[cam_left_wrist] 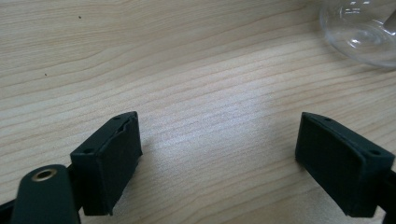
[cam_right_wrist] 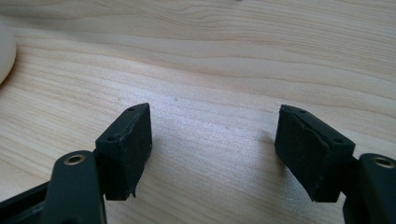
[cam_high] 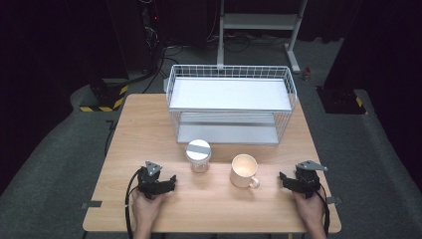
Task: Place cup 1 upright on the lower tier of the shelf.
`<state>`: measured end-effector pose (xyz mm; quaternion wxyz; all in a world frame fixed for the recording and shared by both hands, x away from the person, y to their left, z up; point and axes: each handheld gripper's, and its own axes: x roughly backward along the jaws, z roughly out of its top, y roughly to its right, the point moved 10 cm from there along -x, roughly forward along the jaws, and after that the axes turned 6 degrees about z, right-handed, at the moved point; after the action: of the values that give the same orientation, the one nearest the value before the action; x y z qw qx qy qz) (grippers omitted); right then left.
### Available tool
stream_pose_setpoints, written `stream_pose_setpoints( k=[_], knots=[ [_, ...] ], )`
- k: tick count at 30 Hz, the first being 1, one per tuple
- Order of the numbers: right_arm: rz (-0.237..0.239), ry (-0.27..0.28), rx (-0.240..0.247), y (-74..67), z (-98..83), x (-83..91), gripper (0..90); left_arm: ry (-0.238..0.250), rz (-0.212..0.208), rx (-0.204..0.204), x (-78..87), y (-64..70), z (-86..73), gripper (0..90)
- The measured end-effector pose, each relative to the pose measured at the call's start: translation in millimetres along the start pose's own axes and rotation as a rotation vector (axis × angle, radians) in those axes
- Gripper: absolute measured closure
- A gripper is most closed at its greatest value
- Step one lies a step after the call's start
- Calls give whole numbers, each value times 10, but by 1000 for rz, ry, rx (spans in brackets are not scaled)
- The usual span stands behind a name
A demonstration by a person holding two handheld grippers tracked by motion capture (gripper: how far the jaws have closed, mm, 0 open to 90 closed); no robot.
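A glass jar [cam_high: 198, 155] with a grey lid stands mid-table, and a cream mug [cam_high: 244, 171] sits to its right with its handle toward the front right. My left gripper [cam_high: 167, 183] rests on the wood at the front left, a little left of the jar, jaws apart and empty. In the left gripper view the left gripper [cam_left_wrist: 218, 154] has bare wood between its pads and the jar's glass base [cam_left_wrist: 362, 32] at the top right. My right gripper [cam_high: 284, 180] lies right of the mug, open and empty. The right gripper [cam_right_wrist: 214, 140] view shows the mug's edge [cam_right_wrist: 5, 51] at far left.
A white wire basket rack [cam_high: 231, 102] with two shelves stands at the back of the wooden table [cam_high: 149, 129]. Beyond the table are a white metal stand [cam_high: 259, 22], cables and a dark floor. A person's hands [cam_high: 147, 209] come in at the front edge.
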<state>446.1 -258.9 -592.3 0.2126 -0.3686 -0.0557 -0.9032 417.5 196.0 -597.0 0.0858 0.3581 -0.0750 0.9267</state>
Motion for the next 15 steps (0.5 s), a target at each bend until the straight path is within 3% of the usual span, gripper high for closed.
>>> stream_pose_setpoints(
  k=[8, 13, 15],
  knots=[
    [1, 0, -1, -3, -1, 1, 279, 0, 1, 10, 1, 2, 0, 150],
    [4, -1, 0, -9, -2, 2, 279, -7, 31, 28, -9, 6, 10, 149],
    [2, -1, 1, -8, -2, 1, 279, -3, 15, 17, -2, 5, 5, 157]
  ],
)
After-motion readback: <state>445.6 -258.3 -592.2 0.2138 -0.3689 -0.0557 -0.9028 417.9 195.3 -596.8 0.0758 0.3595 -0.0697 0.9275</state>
